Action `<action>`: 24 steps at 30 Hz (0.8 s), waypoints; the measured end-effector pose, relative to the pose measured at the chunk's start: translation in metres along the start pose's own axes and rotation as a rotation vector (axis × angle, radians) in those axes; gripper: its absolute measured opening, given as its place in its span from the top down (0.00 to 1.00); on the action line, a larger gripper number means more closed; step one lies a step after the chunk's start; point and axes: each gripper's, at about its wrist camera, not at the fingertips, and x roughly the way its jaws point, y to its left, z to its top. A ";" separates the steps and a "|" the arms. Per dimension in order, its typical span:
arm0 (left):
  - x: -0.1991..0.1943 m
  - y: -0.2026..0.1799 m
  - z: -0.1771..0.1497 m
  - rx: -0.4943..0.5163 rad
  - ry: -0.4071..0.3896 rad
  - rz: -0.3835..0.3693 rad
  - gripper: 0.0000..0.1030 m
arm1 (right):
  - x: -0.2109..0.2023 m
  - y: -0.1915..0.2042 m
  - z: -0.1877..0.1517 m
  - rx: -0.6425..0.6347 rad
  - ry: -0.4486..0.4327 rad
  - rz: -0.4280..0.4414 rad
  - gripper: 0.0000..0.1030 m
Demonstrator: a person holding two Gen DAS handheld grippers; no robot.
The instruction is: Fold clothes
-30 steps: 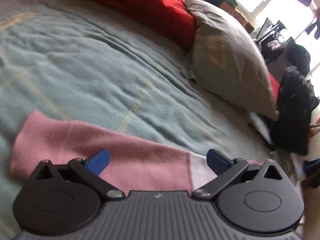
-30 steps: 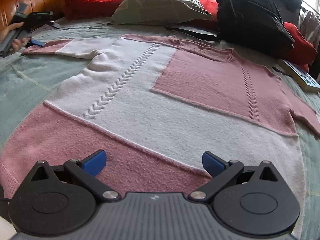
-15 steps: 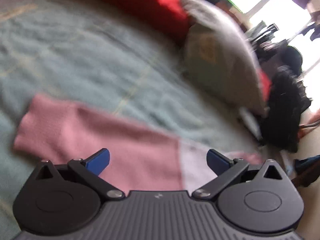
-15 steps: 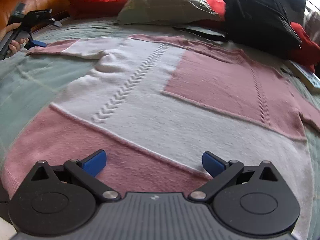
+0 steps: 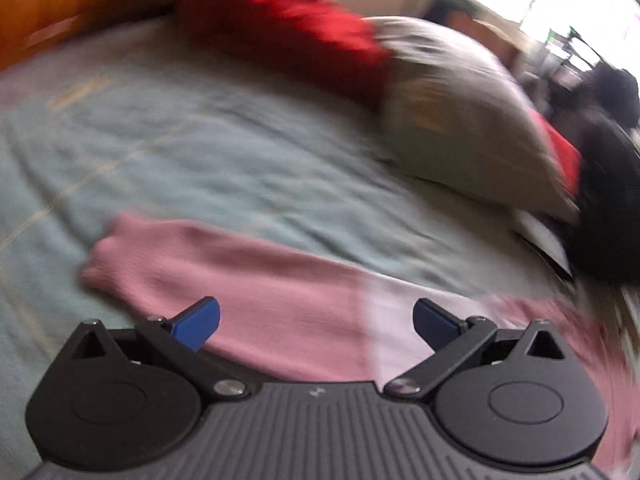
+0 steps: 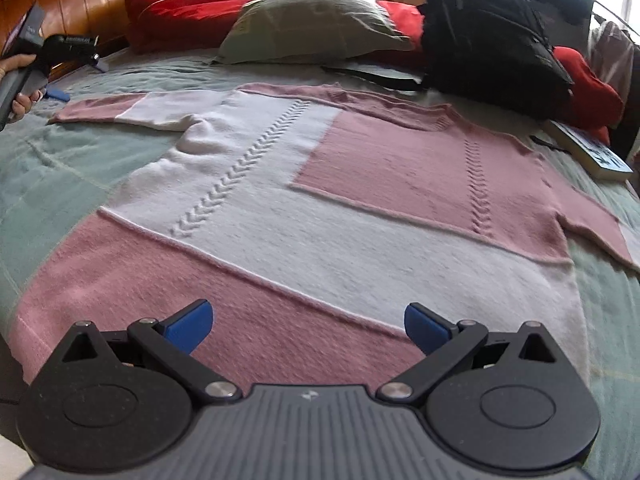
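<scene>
A pink and white knitted sweater lies flat, front up, on the bed, both sleeves spread out. My right gripper hovers open over its pink bottom hem, nothing between the fingers. In the blurred left wrist view, my left gripper is open just above the pink left sleeve, near where pink meets white. From the right wrist view the left gripper shows at the far left, held by a hand, by the sleeve's cuff.
A pale green blanket covers the bed. Against the wooden headboard lie a red pillow and a grey pillow. A black backpack and a book sit at the sweater's far right.
The left gripper has swung and lifted a little, so the sleeve cuff sits farther from it and the view is blurred. The right gripper shifted slightly leftward along the hem. Both stayed open.
</scene>
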 end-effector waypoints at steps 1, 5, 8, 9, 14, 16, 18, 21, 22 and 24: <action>-0.005 -0.020 -0.003 0.047 -0.004 -0.013 0.01 | -0.003 -0.003 -0.002 0.005 -0.005 -0.004 0.00; -0.026 -0.116 -0.031 0.243 0.018 -0.207 0.01 | -0.016 -0.019 -0.014 0.039 -0.019 -0.026 0.00; -0.041 -0.180 -0.062 0.374 0.036 -0.328 0.01 | -0.024 -0.041 -0.027 0.088 -0.030 -0.051 0.00; -0.045 -0.199 -0.075 0.415 0.045 -0.357 0.01 | -0.026 -0.049 -0.031 0.108 -0.033 -0.060 0.00; -0.061 -0.259 -0.148 0.592 0.077 -0.406 0.01 | -0.031 -0.088 -0.047 0.173 -0.056 -0.113 0.00; -0.062 -0.270 -0.178 0.652 0.084 -0.405 0.01 | -0.028 -0.098 -0.051 0.179 -0.077 -0.117 0.00; -0.059 -0.277 -0.204 0.683 0.110 -0.380 0.01 | -0.023 -0.104 -0.055 0.179 -0.095 -0.107 0.00; -0.054 -0.272 -0.234 0.696 0.122 -0.299 0.01 | -0.013 -0.110 -0.063 0.182 -0.099 -0.077 0.00; -0.054 -0.269 -0.242 0.687 0.119 -0.275 0.01 | -0.009 -0.111 -0.067 0.182 -0.094 -0.069 0.00; -0.055 -0.262 -0.258 0.666 0.110 -0.231 0.01 | -0.006 -0.110 -0.076 0.168 -0.108 -0.068 0.00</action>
